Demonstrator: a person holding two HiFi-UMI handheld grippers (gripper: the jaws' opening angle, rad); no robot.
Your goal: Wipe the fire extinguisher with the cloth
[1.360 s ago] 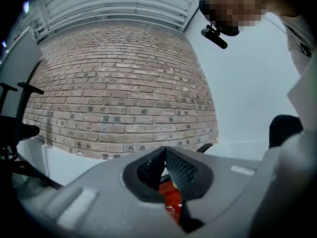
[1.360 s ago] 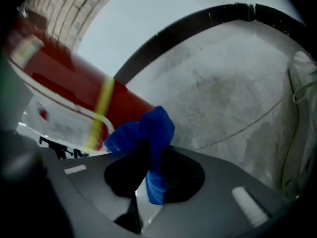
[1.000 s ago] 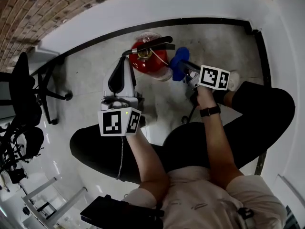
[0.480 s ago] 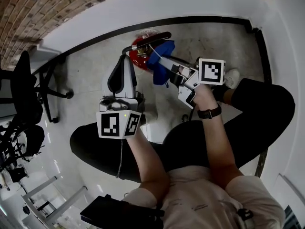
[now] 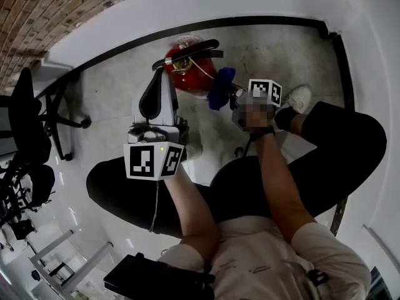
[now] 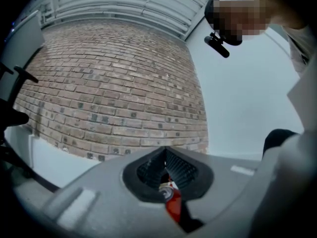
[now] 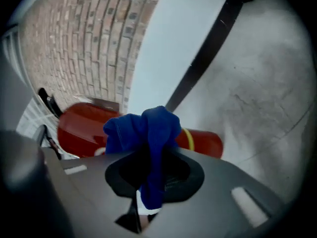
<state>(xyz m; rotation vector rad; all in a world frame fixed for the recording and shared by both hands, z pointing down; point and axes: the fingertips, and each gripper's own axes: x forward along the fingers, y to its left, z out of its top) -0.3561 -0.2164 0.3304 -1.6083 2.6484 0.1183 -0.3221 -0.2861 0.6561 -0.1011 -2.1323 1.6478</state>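
The red fire extinguisher (image 5: 190, 74) stands on the grey floor by the wall, with its black handle (image 5: 187, 47) on top. My left gripper (image 5: 160, 72) reaches up to the handle's left end, and its jaws look shut on it. In the left gripper view, the red body and metal valve (image 6: 172, 205) show through the gap below the closed tips (image 6: 164, 150). My right gripper (image 5: 230, 94) is shut on a blue cloth (image 5: 220, 87) that presses on the extinguisher's right side. In the right gripper view the cloth (image 7: 148, 128) bunches out of the jaws (image 7: 156, 170) against the red cylinder (image 7: 81, 130).
A black baseboard (image 5: 262, 25) runs along the white wall, with a brick wall (image 5: 37, 11) at the left. Black office chairs (image 5: 28, 130) stand at the far left. The person's dark-clad legs and a white shoe (image 5: 301, 97) lie just below and right of the extinguisher.
The right gripper swept the cloth from the extinguisher's right side up over its top and back down to the right side. The extinguisher shifted slightly up and left. The left gripper barely moved.
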